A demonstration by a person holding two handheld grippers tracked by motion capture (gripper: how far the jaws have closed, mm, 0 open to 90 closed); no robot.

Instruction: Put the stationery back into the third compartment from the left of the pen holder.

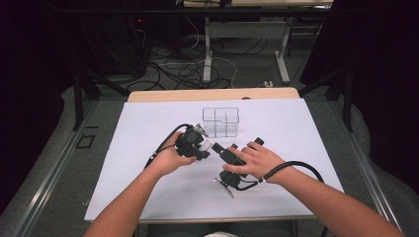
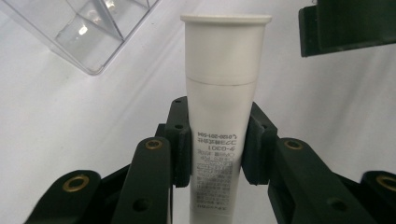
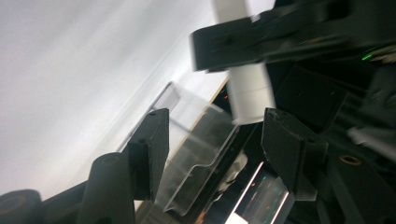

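Left tool (image 2: pixel 217 140) clamped on white tube (image 2: pixel 223 93), right tool (image 3: pixel 215 140) parted, empty.

The high view looks forward and down from above the person's side, taking in the whole white table (image 1: pixel 148 187), with the clear box (image 1: pixel 221 121) toward 12 o'clock. The left gripper view sits very near, looking along its jaws at a white tube (image 2: pixel 224 93), box at 11 o'clock. The right gripper view, rolled sideways and equally near, shares that tube (image 3: pixel 247 88) and box (image 3: pixel 196 154).
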